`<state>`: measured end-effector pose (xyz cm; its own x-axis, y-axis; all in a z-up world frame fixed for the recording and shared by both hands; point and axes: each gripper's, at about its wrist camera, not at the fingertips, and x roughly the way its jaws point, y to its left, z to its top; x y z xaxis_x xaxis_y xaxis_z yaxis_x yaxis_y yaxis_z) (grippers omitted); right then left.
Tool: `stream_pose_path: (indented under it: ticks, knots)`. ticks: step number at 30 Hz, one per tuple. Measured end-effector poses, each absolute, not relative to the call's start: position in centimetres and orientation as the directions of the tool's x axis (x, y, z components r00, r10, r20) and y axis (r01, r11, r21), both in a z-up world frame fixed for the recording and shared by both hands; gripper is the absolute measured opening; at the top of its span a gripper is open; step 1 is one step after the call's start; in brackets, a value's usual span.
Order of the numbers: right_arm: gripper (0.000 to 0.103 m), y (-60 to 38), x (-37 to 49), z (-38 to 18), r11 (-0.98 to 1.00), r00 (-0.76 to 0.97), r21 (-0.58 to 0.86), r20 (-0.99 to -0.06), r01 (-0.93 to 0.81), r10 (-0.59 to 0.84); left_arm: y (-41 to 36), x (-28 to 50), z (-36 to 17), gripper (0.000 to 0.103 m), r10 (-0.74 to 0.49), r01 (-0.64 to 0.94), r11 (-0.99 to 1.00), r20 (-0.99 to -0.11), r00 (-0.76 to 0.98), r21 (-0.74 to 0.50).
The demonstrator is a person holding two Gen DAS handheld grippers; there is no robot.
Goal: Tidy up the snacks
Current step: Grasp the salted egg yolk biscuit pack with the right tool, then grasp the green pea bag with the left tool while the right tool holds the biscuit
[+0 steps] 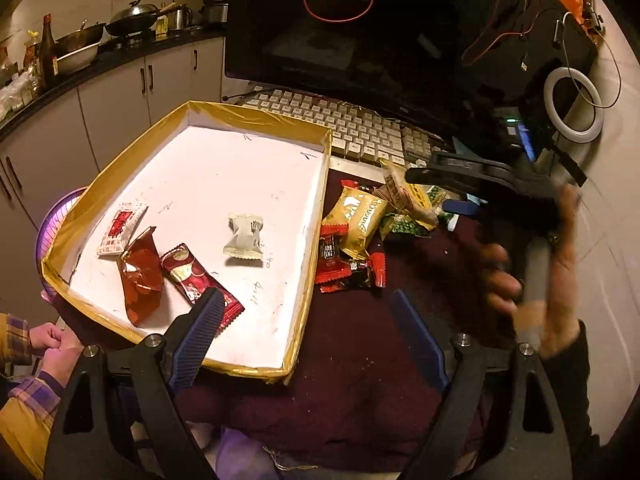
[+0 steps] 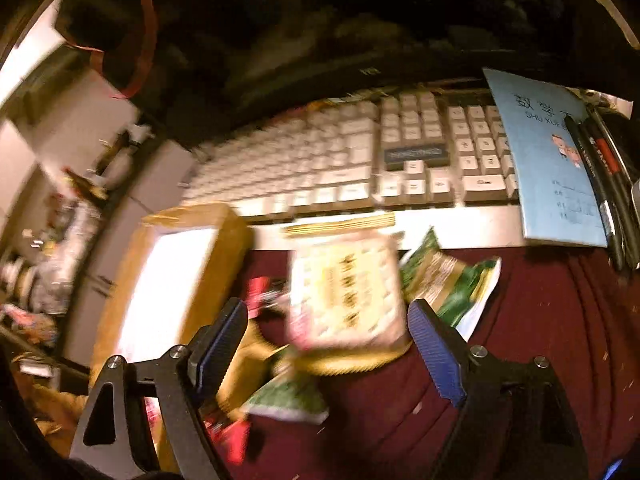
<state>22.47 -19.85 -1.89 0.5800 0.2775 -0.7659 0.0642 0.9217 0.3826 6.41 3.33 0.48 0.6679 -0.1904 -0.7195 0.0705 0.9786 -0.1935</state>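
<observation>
A gold-rimmed tray (image 1: 316, 200) with a white floor holds several snacks: a white candy (image 1: 245, 241), a red-white packet (image 1: 122, 229), a crumpled red wrapper (image 1: 140, 276) and a red patterned packet (image 1: 196, 278). A pile of snacks (image 1: 368, 220) lies on the maroon cloth right of the tray. My left gripper (image 1: 308, 300) is open and empty over the tray's near corner. My right gripper (image 2: 328, 316) is open just above a cream-and-yellow packet (image 2: 344, 288), with green packets (image 2: 452, 280) beside it. The right wrist view is blurred. The tray (image 2: 228, 248) is at its left.
A white keyboard (image 1: 352, 128) and a dark monitor (image 1: 360, 40) stand behind the snacks. A blue booklet (image 2: 552, 168) and pens (image 2: 600, 168) lie at right. A white ring light (image 1: 574, 106) stands at far right. A second person's hands (image 1: 52, 344) are at the tray's left.
</observation>
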Motion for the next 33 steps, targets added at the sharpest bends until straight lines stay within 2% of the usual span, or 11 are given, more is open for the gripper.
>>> stream_pose_path:
  ticks: [3, 7, 11, 12, 15, 16, 19, 23, 26, 28, 33]
  knots:
    - [0.086, -20.6, 23.9, -3.6, 0.910, 0.544, 0.402, -0.789, 0.106, 0.285, 3.3, 6.1, 0.7, 0.086, -0.193, 0.076, 0.978, -0.714, 0.673, -0.193]
    - [0.091, -19.6, 24.3, -3.7, 0.911, 0.544, 0.407, -0.781, 0.073, 0.306, 3.3, 5.9, 0.8, 0.086, -0.208, 0.090, 0.976, -0.715, 0.667, -0.199]
    - [0.094, -17.4, 25.0, -3.9, 0.957, 0.543, 0.287, -0.811, 0.047, 0.217, 3.0, 5.5, 1.2, 0.086, -0.199, 0.105, 0.979, -0.707, 0.678, -0.176]
    - [0.093, -17.1, 25.0, -3.9, 0.962, 0.545, 0.270, -0.813, 0.039, 0.206, 3.0, 5.5, 1.2, 0.086, -0.195, 0.104, 0.980, -0.707, 0.680, -0.170]
    - [0.075, -17.4, 24.8, -4.3, 0.960, 0.525, 0.277, -0.824, 0.043, 0.214, 3.0, 5.6, 1.1, 0.086, -0.194, 0.101, 0.980, -0.710, 0.677, -0.172]
    - [0.073, -17.7, 24.5, -4.6, 0.952, 0.518, 0.305, -0.821, 0.041, 0.240, 3.0, 5.6, 1.0, 0.086, -0.196, 0.100, 0.979, -0.711, 0.676, -0.175]
    - [0.074, -18.4, 24.0, -4.6, 0.939, 0.523, 0.341, -0.810, 0.050, 0.266, 2.6, 5.9, 1.0, 0.086, -0.201, 0.106, 0.979, -0.718, 0.666, -0.175]
    - [0.070, -18.8, 24.2, -4.6, 0.934, 0.537, 0.352, -0.800, 0.059, 0.267, 1.8, 5.8, 1.3, 0.086, -0.196, 0.121, 0.981, -0.718, 0.668, -0.154]
    - [0.070, -19.7, 23.0, -4.4, 0.899, 0.553, 0.432, -0.768, 0.074, 0.324, 1.4, 5.8, 1.3, 0.086, -0.196, 0.130, 0.981, -0.727, 0.658, -0.146]
    - [0.070, -20.7, 20.8, -3.5, 0.853, 0.603, 0.519, -0.696, 0.049, 0.390, 1.2, 6.1, 1.1, 0.086, -0.213, 0.138, 0.977, -0.736, 0.643, -0.162]
    - [0.070, -22.8, 15.2, -2.8, 0.808, 0.684, 0.590, -0.594, 0.012, 0.424, -0.2, 8.0, 0.6, 0.086, -0.290, 0.179, 0.957, -0.760, 0.582, -0.229]
